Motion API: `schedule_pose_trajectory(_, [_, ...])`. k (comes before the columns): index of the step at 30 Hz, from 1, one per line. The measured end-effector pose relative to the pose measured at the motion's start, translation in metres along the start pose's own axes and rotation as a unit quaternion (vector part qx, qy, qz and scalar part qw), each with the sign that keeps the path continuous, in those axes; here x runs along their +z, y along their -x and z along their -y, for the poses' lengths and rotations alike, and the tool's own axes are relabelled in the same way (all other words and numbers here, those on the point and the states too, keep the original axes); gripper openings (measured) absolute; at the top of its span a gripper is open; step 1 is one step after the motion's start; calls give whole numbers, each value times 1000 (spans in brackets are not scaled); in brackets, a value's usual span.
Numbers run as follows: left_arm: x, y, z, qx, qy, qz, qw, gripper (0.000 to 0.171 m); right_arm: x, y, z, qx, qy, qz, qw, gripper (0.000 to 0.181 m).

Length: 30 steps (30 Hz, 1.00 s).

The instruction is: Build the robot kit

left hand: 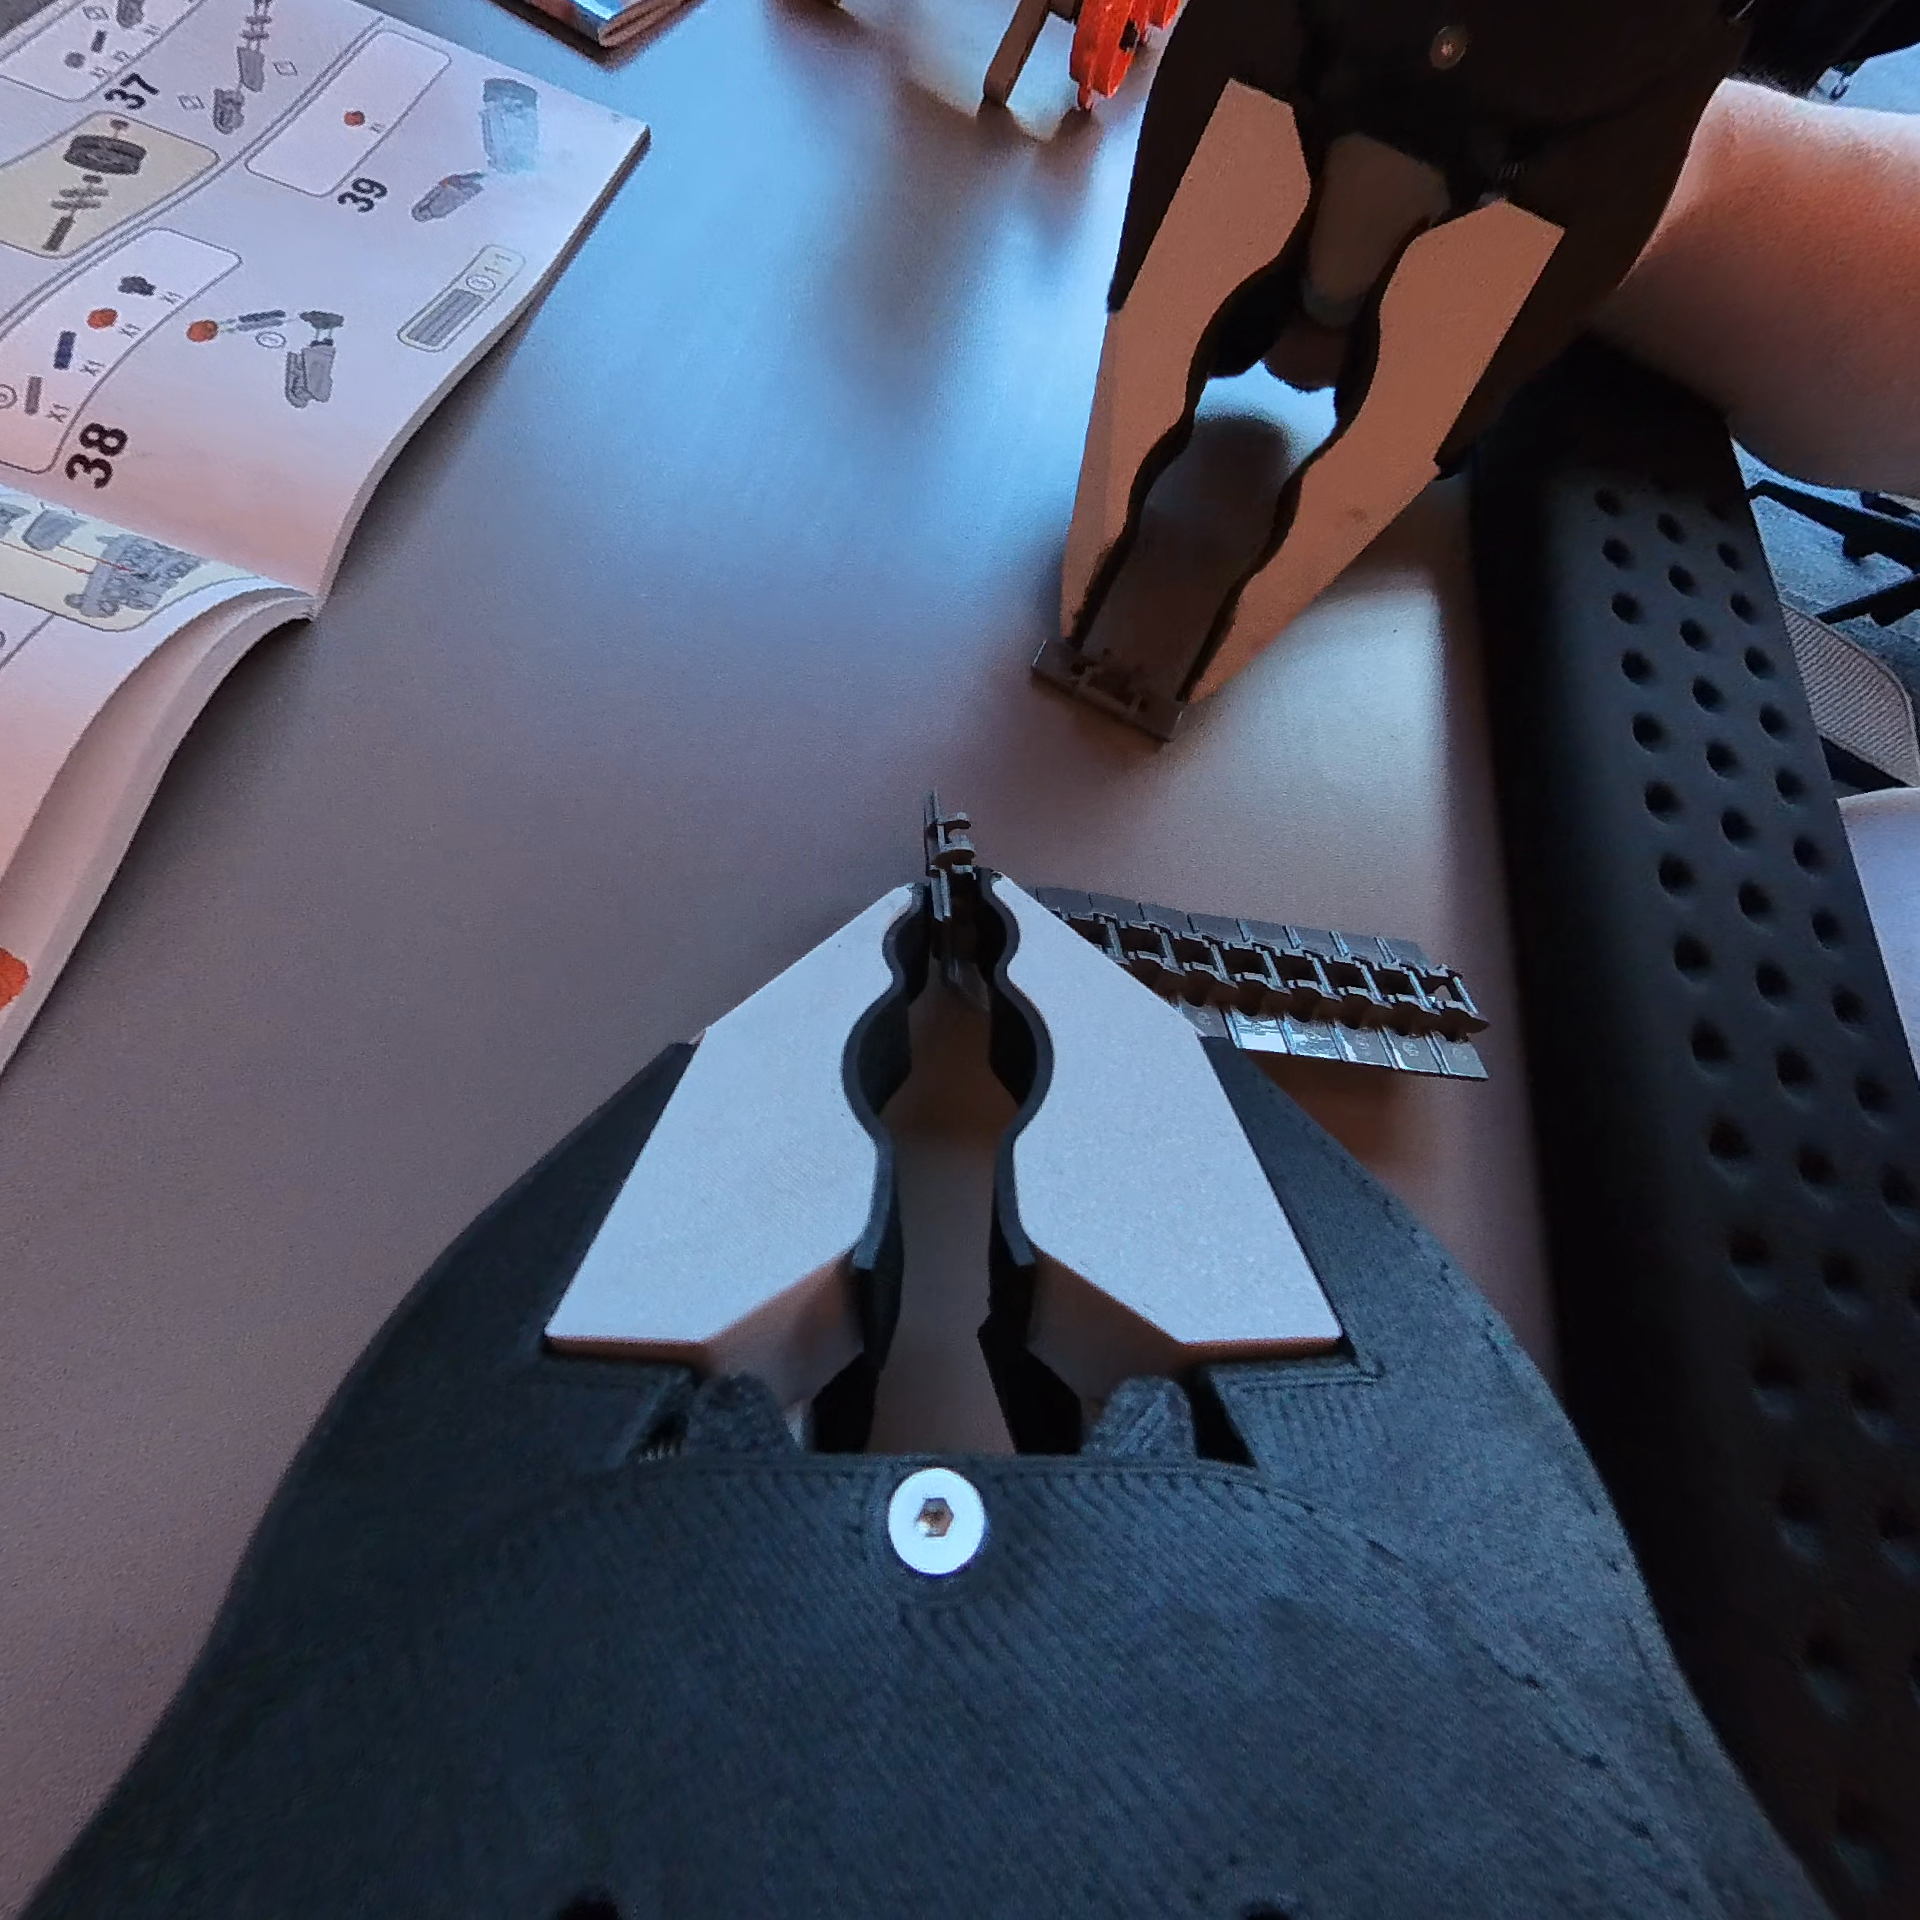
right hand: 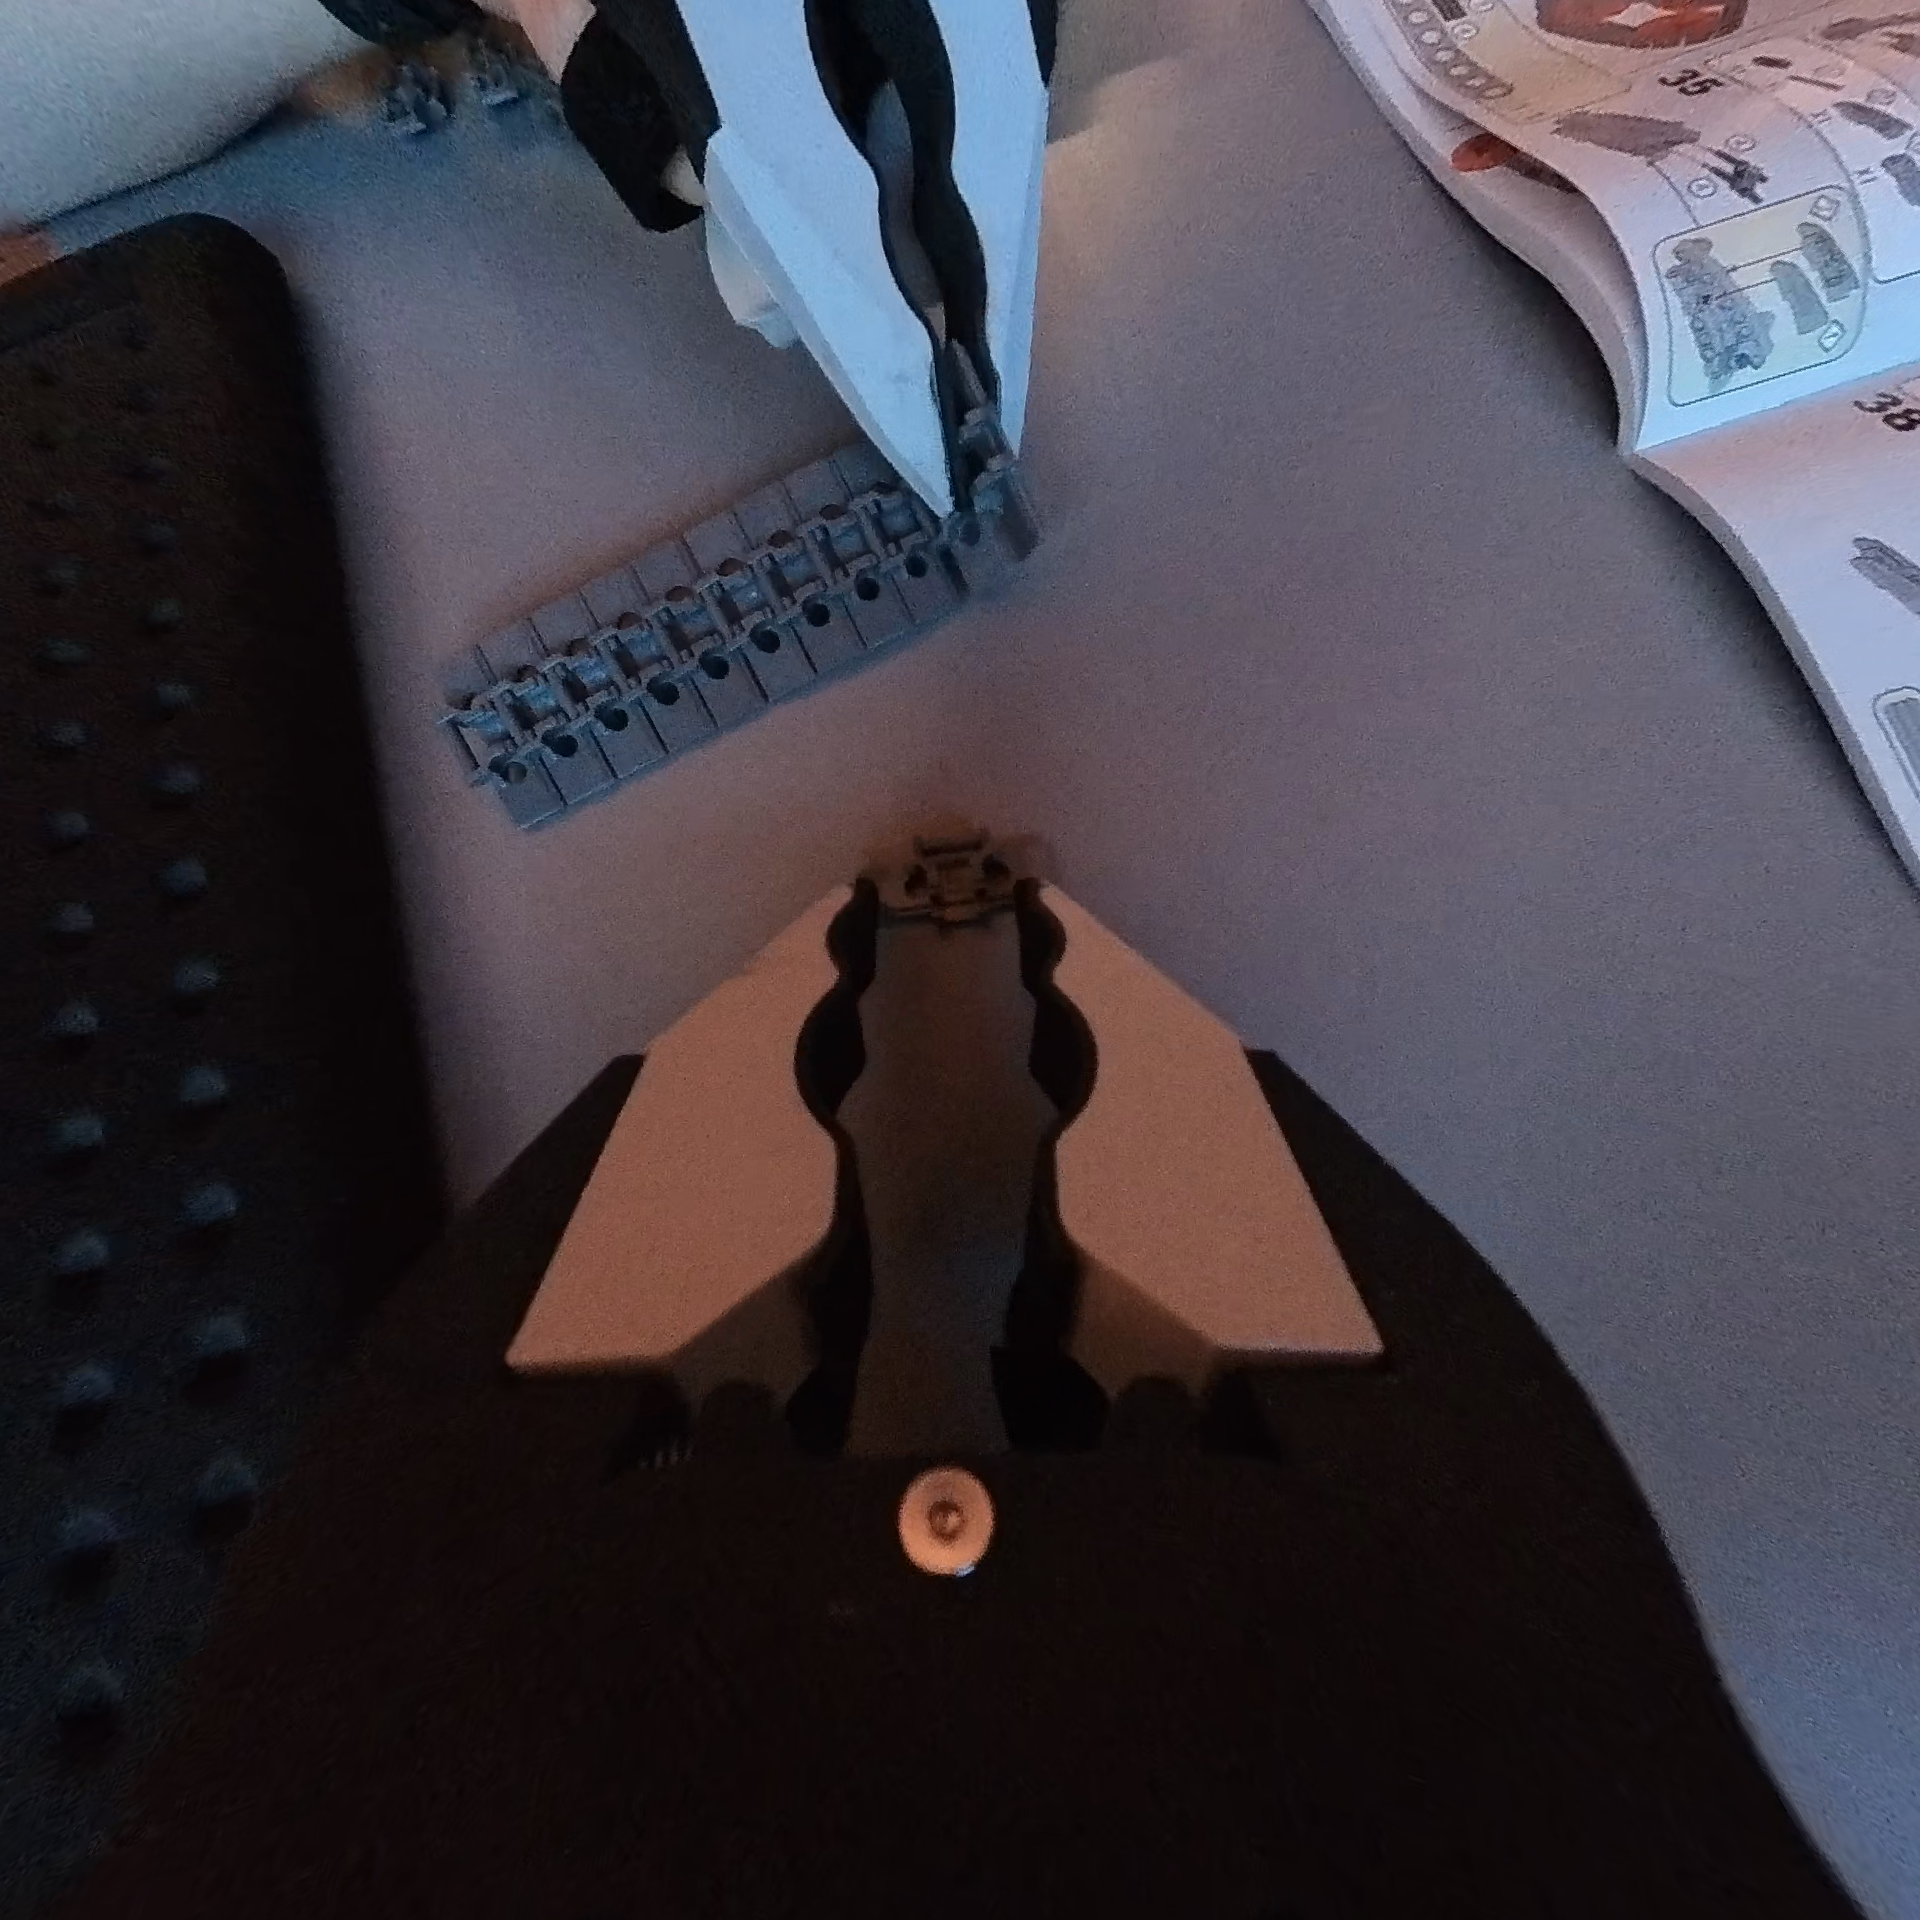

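Observation:
A grey toy track chain (left hand: 1278,977) of several joined links lies flat on the table. My left gripper (left hand: 954,896) is shut on its end link, which stands on edge between the tips. In the right wrist view the chain (right hand: 707,665) runs left from the left gripper (right hand: 979,499). My right gripper (right hand: 948,888) is shut on a single grey track link (right hand: 948,871) held crosswise at its tips. In the left wrist view the right gripper (left hand: 1127,665) points down and rests this link (left hand: 1107,694) on the table, a short way beyond the chain's held end.
An open instruction booklet (left hand: 208,312) lies left of the left gripper; it also shows in the right wrist view (right hand: 1714,312). A black perforated pad (left hand: 1714,935) lies along the table's right side. Orange and tan parts (left hand: 1101,42) sit at the far edge. A forearm (left hand: 1766,260) is behind the right gripper. Tip to tip, the grippers are about 8 centimeters apart.

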<state>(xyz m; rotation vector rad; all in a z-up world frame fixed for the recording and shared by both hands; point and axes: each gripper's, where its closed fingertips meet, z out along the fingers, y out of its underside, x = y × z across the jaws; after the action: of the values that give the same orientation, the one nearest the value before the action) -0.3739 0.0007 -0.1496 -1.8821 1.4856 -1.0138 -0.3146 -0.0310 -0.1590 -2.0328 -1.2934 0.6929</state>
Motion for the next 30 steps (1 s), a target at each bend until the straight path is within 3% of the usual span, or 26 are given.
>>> schedule_pose_trajectory(7, [2, -3, -1, -22, -1, -20, 1000, 6, 2, -2, 0, -30, 5, -8, 1000, 11])
schedule_pose_trajectory(12, [5, -10, -2, -79, 16, -100, 992, 6, 3, -1, 1, -76, 16, -21, 997, 10])
schedule_pose_trajectory(15, [10, -14, -1, -119, 55, -164, 978, 6, -4, 0, 3, -155, 13, -49, 987, 10])
schedule_pose_trajectory(18, [21, -21, 5, -108, 92, -192, 971, 5, -19, 2, 15, -268, -13, -111, 957, 10])
schedule_pose_trajectory(22, [41, -34, 14, -104, 129, -215, 962, 6, -31, -3, 30, -420, 9, -239, 876, 10])
schedule_pose_trajectory(25, [53, -41, 20, -114, 134, -237, 956, 6, -25, -8, 24, -495, 68, -284, 818, 10])
schedule_pose_trajectory(27, [57, -40, 23, -133, 135, -244, 951, 6, -20, -10, 17, -496, 87, -281, 817, 10])
schedule_pose_trajectory(30, [57, -38, 24, -156, 129, -251, 947, 6, -22, -11, 18, -468, 82, -275, 836, 10])
